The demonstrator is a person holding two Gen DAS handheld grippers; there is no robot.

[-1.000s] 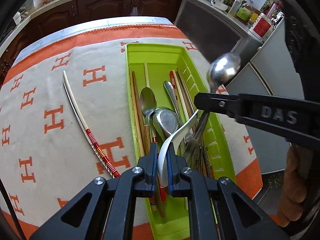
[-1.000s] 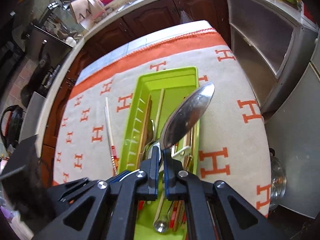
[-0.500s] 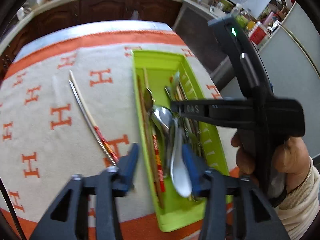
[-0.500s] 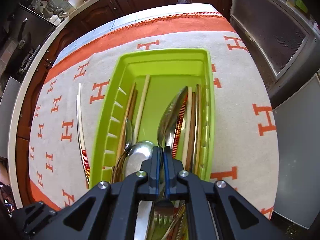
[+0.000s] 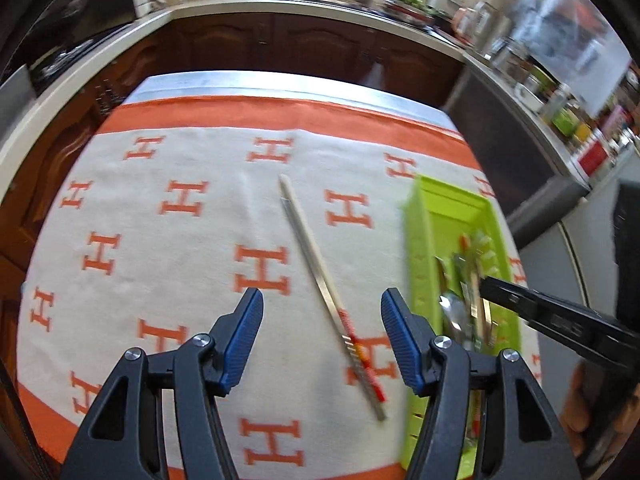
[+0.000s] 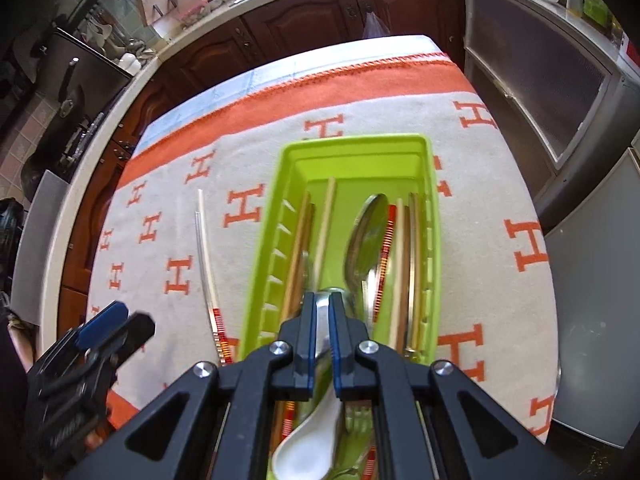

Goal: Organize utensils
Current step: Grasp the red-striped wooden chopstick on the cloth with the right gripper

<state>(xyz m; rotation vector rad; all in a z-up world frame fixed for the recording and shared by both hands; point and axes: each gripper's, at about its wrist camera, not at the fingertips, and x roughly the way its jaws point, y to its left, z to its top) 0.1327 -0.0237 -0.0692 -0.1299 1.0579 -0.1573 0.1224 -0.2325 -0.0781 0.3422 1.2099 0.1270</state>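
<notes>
Left gripper [image 5: 322, 308] empty, jaws wide apart, over chopsticks [image 5: 332, 304] lying on cloth [image 5: 160, 248] beside tray [image 6: 352, 148]. Right gripper [image 6: 322, 316] pinches spoon [image 6: 366, 240] low in tray. Step: lay spoon down, fetch chopsticks. Next: lower, straddle pair. Tray wall close by.

Table w/ beige-orange H-print cloth [image 5: 192, 240]; dark wood cabinets [image 6: 304, 20] behind, cluttered countertop [image 5: 280, 4] along the back.
</notes>
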